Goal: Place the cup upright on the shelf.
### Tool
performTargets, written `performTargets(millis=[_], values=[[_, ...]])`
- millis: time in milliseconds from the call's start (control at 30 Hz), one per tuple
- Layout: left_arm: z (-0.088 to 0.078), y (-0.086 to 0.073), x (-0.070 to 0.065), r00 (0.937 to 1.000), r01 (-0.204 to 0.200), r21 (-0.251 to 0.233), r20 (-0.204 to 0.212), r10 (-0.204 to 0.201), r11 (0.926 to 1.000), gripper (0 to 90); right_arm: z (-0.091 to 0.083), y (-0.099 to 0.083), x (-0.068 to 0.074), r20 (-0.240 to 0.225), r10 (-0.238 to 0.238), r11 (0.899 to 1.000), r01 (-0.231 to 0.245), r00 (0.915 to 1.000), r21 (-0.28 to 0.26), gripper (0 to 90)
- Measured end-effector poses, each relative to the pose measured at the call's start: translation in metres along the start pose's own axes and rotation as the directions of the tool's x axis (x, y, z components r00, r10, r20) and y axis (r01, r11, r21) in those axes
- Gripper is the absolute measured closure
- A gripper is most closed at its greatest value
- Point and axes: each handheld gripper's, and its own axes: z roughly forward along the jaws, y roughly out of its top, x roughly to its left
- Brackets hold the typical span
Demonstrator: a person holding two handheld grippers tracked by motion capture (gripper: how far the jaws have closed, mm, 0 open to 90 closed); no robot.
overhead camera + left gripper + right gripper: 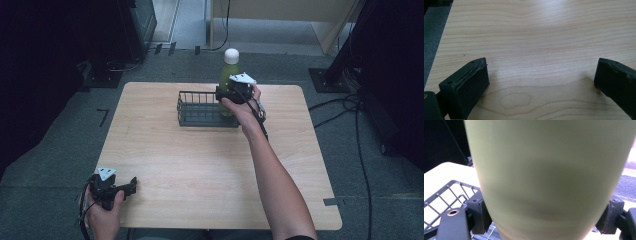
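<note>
A pale green bottle [226,76] with a white cap [231,55] stands upright at the right end of a dark wire basket [200,107] at the far middle of the table. My right gripper [226,95] is shut on the bottle's body. In the right gripper view the bottle [551,170] sits between both pads [480,216], with the basket's wire rim [446,192] low at the left. Whether the bottle's base touches the basket floor is hidden. My left gripper [131,184] rests at the table's near left corner, open, its jaws wide apart over bare wood [541,72].
The light wooden table [200,165] has rounded corners and grey carpet around it. Cables [360,130] trail on the floor at the right. Dark equipment and stands [330,75] sit beyond the far edge.
</note>
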Motion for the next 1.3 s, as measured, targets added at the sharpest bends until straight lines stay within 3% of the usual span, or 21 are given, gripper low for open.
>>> performTargets(millis=[400,600,767,967,1300], values=[[0.000,0.000,0.000,1.0000,0.000,0.000,0.000,0.000,1.0000,0.0,-0.003,0.000,-0.001,-0.014,-0.003,1.000,0.003,0.9999,0.001,14.5],[0.000,0.000,0.000,1.0000,0.000,0.000,0.000,0.000,1.0000,0.0,-0.010,0.002,-0.003,-0.026,0.018,1.000,-0.018,0.9995,0.014,2.5],[0.000,0.000,0.000,1.0000,0.001,0.000,0.001,-0.001,1.0000,0.0,-0.021,0.003,-0.006,-0.051,0.015,1.000,-0.014,0.9986,0.023,0.0],[0.000,0.000,0.000,1.0000,0.001,0.000,0.001,-0.001,1.0000,0.0,-0.040,0.001,-0.009,-0.047,0.023,0.999,-0.022,0.9986,0.030,0.0],[0.000,0.000,0.000,1.0000,0.001,-0.001,0.001,-0.001,1.0000,0.0,-0.073,-0.016,-0.020,-0.042,0.006,1.000,-0.005,0.9991,0.029,0.0]])
